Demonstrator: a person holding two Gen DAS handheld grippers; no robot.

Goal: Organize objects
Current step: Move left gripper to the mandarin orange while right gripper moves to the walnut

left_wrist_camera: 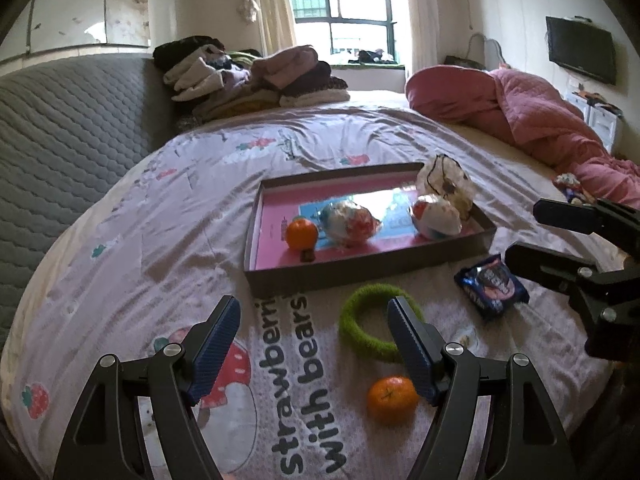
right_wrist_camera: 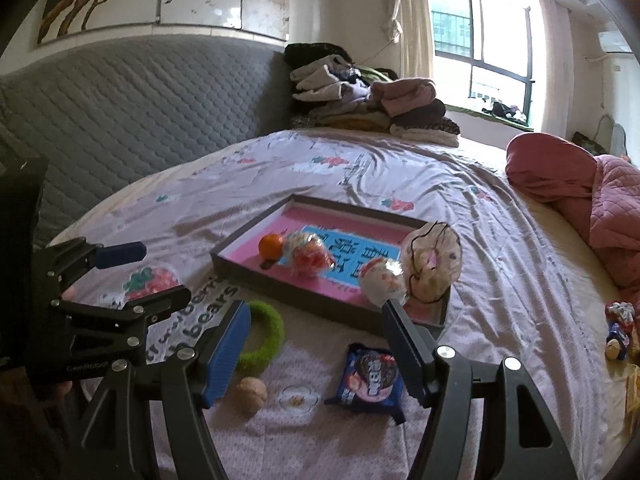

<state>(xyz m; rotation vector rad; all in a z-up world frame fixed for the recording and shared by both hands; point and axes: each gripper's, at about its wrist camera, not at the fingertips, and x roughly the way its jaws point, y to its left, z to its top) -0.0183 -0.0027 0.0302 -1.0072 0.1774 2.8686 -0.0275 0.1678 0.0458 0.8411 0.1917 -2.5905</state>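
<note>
A shallow brown tray [left_wrist_camera: 360,274] with a pink floor lies on the bed. In it are an orange [left_wrist_camera: 302,234], two wrapped balls [left_wrist_camera: 350,222] and a net bag [left_wrist_camera: 444,180]. In front of the tray lie a green fuzzy ring [left_wrist_camera: 360,334], a second orange [left_wrist_camera: 392,400] and a dark blue Oreo packet [left_wrist_camera: 492,286]. My left gripper [left_wrist_camera: 312,314] hovers open over the printed sheet, its right finger in front of the ring. My right gripper [right_wrist_camera: 316,316] is open above the Oreo packet [right_wrist_camera: 368,378] with nothing between its fingers. A walnut-like ball [right_wrist_camera: 250,394] lies by its left finger.
A clothes pile [left_wrist_camera: 256,76] sits at the bed's far end by the grey padded headboard [left_wrist_camera: 68,132]. A pink quilt [left_wrist_camera: 532,108] is bunched at the right. More snack packets [right_wrist_camera: 620,330] lie near the bed's right edge. A small clear wrapper [right_wrist_camera: 298,400] lies beside the Oreo packet.
</note>
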